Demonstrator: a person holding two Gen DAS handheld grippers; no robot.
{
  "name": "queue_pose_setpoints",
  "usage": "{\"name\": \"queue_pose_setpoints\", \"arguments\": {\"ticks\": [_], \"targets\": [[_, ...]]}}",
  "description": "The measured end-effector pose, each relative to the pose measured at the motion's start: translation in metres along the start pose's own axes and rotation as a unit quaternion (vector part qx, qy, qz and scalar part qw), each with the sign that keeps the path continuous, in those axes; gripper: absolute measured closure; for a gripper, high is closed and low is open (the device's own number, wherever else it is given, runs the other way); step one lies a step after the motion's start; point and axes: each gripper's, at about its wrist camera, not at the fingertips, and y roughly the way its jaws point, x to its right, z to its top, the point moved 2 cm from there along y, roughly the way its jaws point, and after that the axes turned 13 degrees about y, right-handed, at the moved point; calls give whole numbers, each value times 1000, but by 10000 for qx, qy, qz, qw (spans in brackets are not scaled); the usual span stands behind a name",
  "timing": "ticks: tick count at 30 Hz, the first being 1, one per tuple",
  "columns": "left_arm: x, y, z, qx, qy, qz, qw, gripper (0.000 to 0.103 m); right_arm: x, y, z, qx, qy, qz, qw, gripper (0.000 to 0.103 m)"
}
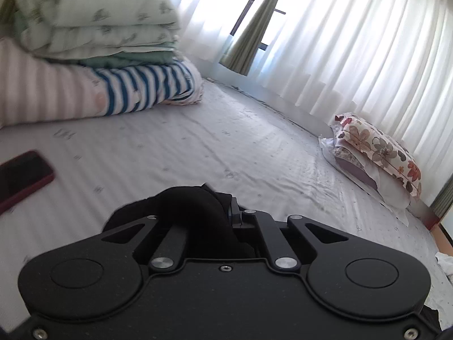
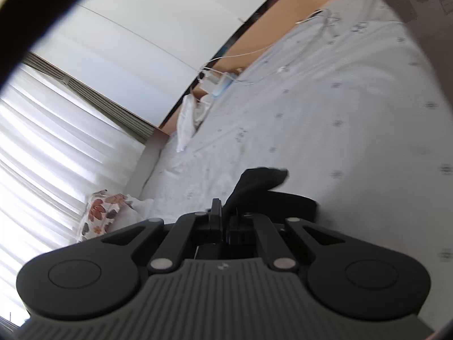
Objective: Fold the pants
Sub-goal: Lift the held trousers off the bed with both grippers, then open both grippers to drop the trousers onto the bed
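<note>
A home bedroom: a bed with a patterned sheet, folded quilts, a floral pillow and white curtains over the window.

Daylight pours in through the white curtains, which are blown out to near pure white in the left wrist view, with glare bleeding over the window frame. The bed is evenly and softly lit, with faint shadows in its creases. Both views bend strongly at the edges, with dark corners. The stacked bedding and the red phone look smeared by motion. In the right wrist view the sheet pattern streaks toward the right edge, and the flowered pillow is soft.
</note>
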Motion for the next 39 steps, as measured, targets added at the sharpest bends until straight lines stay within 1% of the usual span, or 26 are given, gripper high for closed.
{"name": "queue_pose_setpoints", "arguments": {"ticks": [4,8,10,13,16,19,22,24,28,31,33,34,35,37,38,39], "targets": [[30,45,30,-122,129,37,9998,98,-41,50,-14,16,-206,-19,9998,99],[65,107,45,-390,508,247,9976,97,-72,116,-42,-9,-638,-195,9978,99],[81,142,43,-549,648,354,9958,96,-80,153,-62,-57,-830,-353,9959,99],[95,193,33,-813,733,576,9923,96,-78,207,-93,-306,-968,-632,9928,99],[102,235,22,-1033,914,815,9871,95,-73,249,-123,-467,-1166,-870,9883,99],[103,266,13,-1219,1015,935,9829,94,-66,282,-142,-548,-1282,-1073,9844,99],[105,287,7,-1344,994,977,9811,90,-57,307,-153,-621,-1236,-1266,9823,99],[108,299,3,-1410,1067,1012,9790,87,-51,317,-157,-607,-1298,-1357,9803,99],[116,316,-2,-1504,1267,1061,9747,85,-52,328,-160,-538,-1517,-1334,9779,99],[121,322,-8,-1590,1438,1098,9706,80,-58,333,-162,-524,-1705,-1359,9745,99],[127,326,-10,-1673,1674,1041,9660,67,-62,334,-164,-577,-2002,-1361,9685,99],[130,325,-10,-1664,1788,1034,9642,64,-64,335,-164,-598,-2114,-1343,9663,98],[132,325,-9,-1663,1898,1025,9622,59,-65,334,-163,-649,-2173,-1312,9651,92],[137,327,-6,-1737,2098,999,9570,49,-68,336,-159,-889,-2135,-1154,9660,82],[137,329,-4,-1791,2162,1047,9541,37,-68,334,-155,-979,-2039,-1091,9680,61],[137,331,-3,-1896,2181,1099,9510,28,-68,331,-152,-1065,-1946,-1004,9699,55]]}}
